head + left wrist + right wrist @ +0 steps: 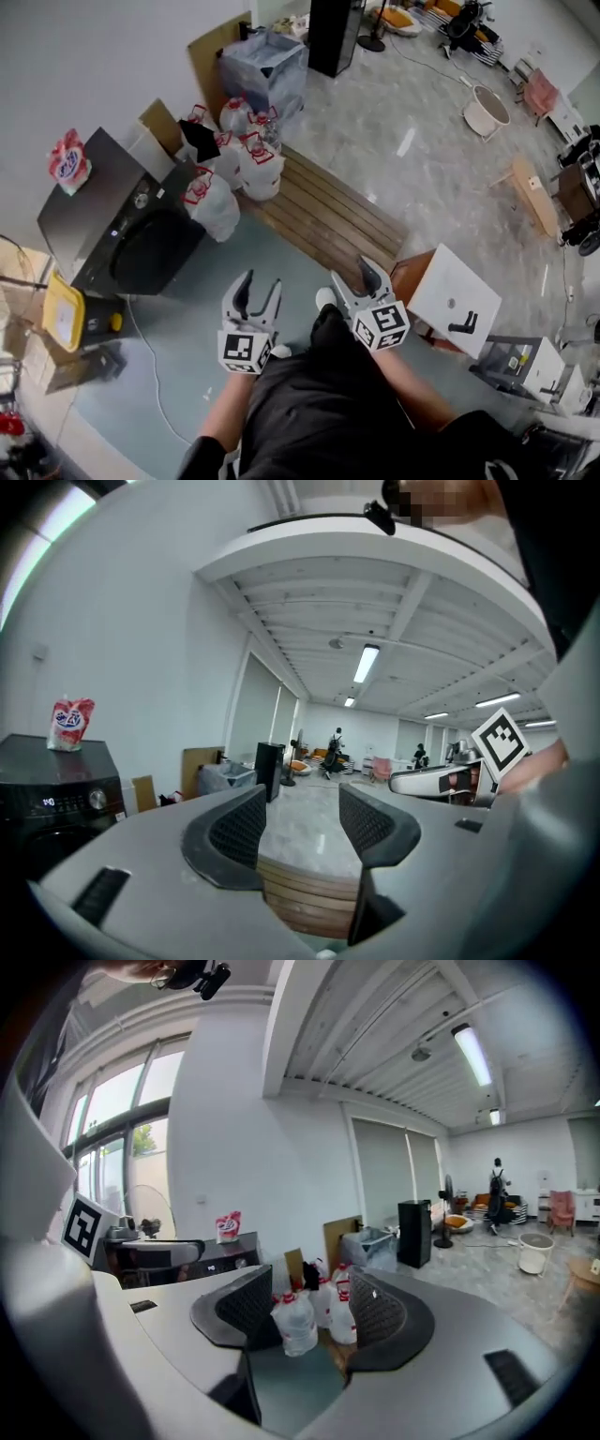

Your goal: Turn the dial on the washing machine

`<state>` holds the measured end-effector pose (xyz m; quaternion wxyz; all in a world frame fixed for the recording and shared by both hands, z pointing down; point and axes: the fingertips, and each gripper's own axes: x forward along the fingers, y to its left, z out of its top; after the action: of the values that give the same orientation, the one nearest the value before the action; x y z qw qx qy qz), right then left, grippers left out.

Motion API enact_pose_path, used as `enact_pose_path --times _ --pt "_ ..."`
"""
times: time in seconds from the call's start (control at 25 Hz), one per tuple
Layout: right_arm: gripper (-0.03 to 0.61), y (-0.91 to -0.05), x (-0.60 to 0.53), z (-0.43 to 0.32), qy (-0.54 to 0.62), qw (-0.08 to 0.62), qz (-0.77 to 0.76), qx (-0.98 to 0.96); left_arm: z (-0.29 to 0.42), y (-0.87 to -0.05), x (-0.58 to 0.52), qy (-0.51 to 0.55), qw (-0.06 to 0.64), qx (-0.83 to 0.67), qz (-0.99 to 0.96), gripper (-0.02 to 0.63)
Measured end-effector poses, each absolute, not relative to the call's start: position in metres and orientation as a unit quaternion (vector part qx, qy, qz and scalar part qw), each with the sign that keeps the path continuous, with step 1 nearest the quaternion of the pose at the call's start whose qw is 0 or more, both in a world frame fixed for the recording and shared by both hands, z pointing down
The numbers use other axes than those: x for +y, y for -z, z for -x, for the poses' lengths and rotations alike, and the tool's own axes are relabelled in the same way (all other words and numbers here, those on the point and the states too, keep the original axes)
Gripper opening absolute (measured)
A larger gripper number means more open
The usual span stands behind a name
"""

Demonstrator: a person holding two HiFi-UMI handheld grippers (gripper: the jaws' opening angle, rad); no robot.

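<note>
The dark washing machine point(103, 225) stands at the left against the wall, its round door facing me and its small dial point(141, 200) on the sloped top panel. The left gripper view shows the machine point(56, 789) and the dial point(97, 800) at its left edge. My left gripper point(261, 283) and right gripper point(354, 279) are held close to my body, well short of the machine. Both are open with nothing between the jaws. From the left gripper point(300, 827) the view runs over the floor; the right gripper point(309, 1312) points toward the bottles, with the machine point(225, 1255) behind.
A red and white pouch point(68, 161) sits on top of the machine. Several large water bottles point(234, 164) stand beside it on a wooden slat platform point(328, 220). A white cabinet point(455, 300) is at my right. A yellow container point(61, 311) and a floor cable point(150, 375) lie left.
</note>
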<state>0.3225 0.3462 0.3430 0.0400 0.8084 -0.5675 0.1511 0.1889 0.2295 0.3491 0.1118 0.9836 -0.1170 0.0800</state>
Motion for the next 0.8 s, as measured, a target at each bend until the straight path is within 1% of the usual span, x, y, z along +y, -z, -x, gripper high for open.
enact_pose_path --times 0.36,0.8 --pt "0.227 -0.345 0.265 -0.372 -0.166 0.047 -0.716 -0.676 -0.219 -0.33 0.192 -0.076 0.114 -0.246 -0.96 0.221" --pt "0.227 -0.358 0.199 -0.371 -0.181 0.064 -0.606 -0.772 -0.204 -0.329 0.165 -0.083 0.118 -0.384 -0.912 0.221"
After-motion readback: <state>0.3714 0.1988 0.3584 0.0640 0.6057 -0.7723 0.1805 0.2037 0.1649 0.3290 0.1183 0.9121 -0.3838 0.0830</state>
